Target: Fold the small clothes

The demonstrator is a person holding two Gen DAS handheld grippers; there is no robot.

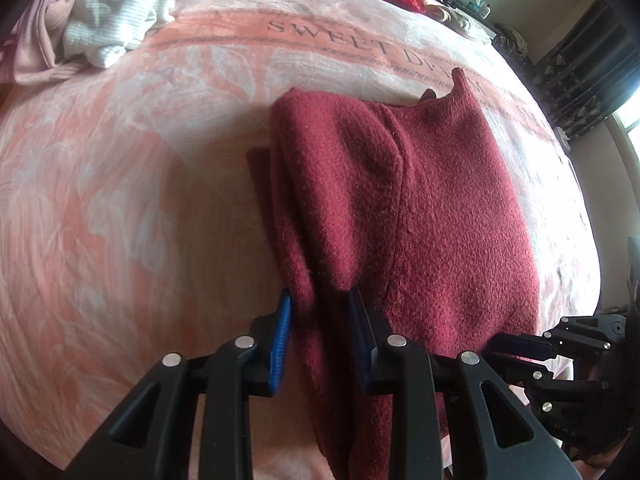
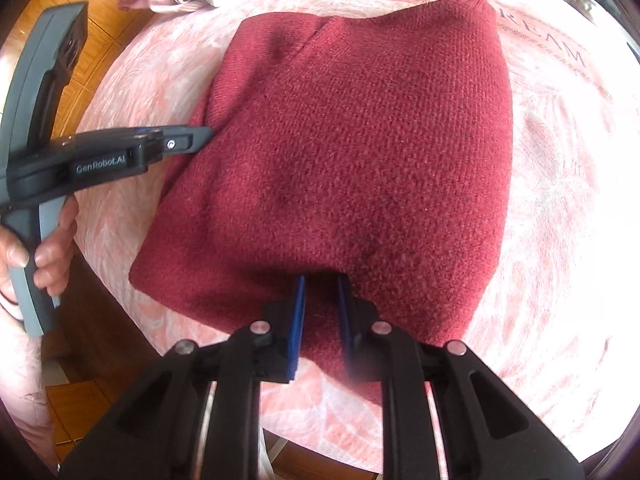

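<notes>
The left gripper [image 1: 318,300] is clamped on the near left edge of a dark red knit garment [image 1: 400,208], a fold of the fabric bunched between its blue pads [image 1: 283,320]. In the right wrist view the same gripper [image 2: 210,134] reaches in from the left side, its tips meeting the garment's left edge, with the person's left hand [image 2: 52,252] wrapped around its grey handle.

The right gripper [image 2: 320,284] grips the near edge of the red garment [image 2: 360,140], the knit pinched between its two blue pads [image 2: 298,320]. From the left wrist view only part of its black body [image 1: 560,344] shows at the right, by the garment's near right corner.

The garment lies folded, in layers, on a bed covered by a pink and white blanket [image 1: 120,200] printed with leaf patterns and the words "SWEET DREAM" along the far side. A seam runs near to far over its top layer, and one corner stands up at the far right.

At the far left of the bed sits a heap of clothes: a white ribbed piece [image 1: 116,12] and a pale pink one [image 1: 36,40] beside it. Wooden floor [image 2: 48,32] shows beyond the left side of the bed.
</notes>
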